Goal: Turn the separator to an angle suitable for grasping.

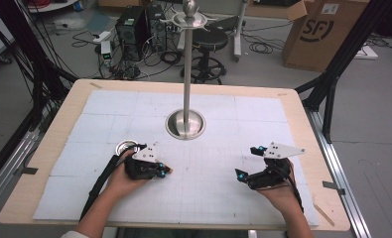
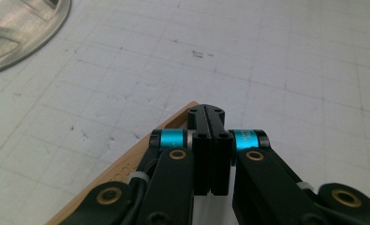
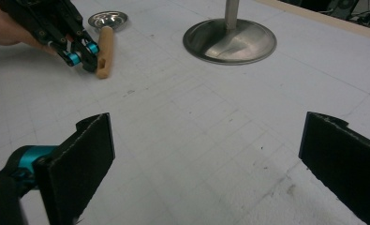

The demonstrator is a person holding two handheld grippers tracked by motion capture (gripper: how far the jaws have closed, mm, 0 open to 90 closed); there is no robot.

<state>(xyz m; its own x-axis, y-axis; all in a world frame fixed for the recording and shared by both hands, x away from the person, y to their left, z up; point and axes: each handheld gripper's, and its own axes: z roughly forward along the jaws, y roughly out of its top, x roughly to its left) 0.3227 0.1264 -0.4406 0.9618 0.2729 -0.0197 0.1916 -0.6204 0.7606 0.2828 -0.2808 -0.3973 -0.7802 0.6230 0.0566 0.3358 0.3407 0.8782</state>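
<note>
A small steel bowl (image 1: 126, 147) (image 3: 107, 18) lies on the white mat, with a light wooden handle (image 3: 104, 51) (image 2: 126, 159) running from it towards the mat's middle. My left gripper (image 1: 166, 170) (image 2: 206, 110) (image 3: 82, 56) rests over the handle's free end. Its jaws are pressed shut against each other and the wood lies beside and under them, not between them. My right gripper (image 1: 247, 161) (image 3: 206, 140) hovers over bare mat at the right front. It is wide open and holds nothing.
A tall steel stand (image 1: 186, 74) rises from a round base (image 1: 185, 124) (image 3: 229, 40) (image 2: 14, 33) at the mat's centre, with hook arms at the top. The gridded mat (image 1: 223, 198) covers a wooden table (image 1: 302, 124).
</note>
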